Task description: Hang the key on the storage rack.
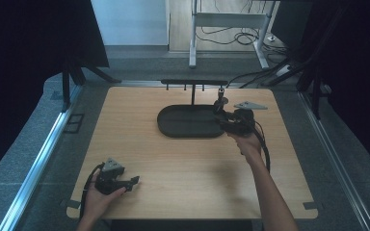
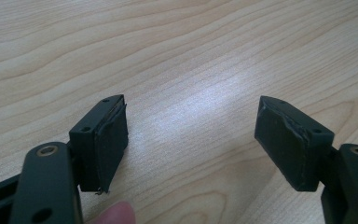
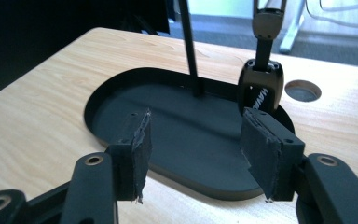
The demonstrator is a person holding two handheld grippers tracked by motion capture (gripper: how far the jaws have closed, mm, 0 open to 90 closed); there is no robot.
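Both pairs of jaws stood spread with nothing between them, as each gripper view showed. From the high view, your left gripper [image 1: 134, 181] rested low at the near left of the table [image 1: 183, 168], your left hand [image 1: 96, 198] wrapped around its body, its grey plate [image 1: 112, 166] on top and its cable curling off the near edge. Your right gripper [image 1: 220, 119] sat well apart from it, across the table at the right end of the tray [image 1: 188, 121], a dark oval dish lying on the far half of the wood. Your right hand [image 1: 247, 143] held it from behind, forearm running in from the bottom right. A thin post [image 1: 192, 94] rose from the tray's far side to a crossbar [image 1: 193, 82] with small pegs hanging under it. A small dark hanging piece [image 1: 220, 98] showed just beyond the right jaws; what it was I could not tell from up there. In the left gripper view, your left gripper [image 2: 191, 140] pointed down at bare wood, its pads [image 2: 109, 144] worn at the edges, and a fingertip [image 2: 116, 215] of yours peeked in at the bottom edge. In the right gripper view, your right gripper [image 3: 196, 149] hovered over the near rim of the tray [image 3: 121, 98], the post [image 3: 189, 46] standing in its far part. A dark clip-like object [image 3: 261, 84] with faint lettering hung upright just beyond the right-hand pad [image 3: 261, 149], near it but seemingly not touching. A round hole [image 3: 302, 90] sat in the table past the tray.
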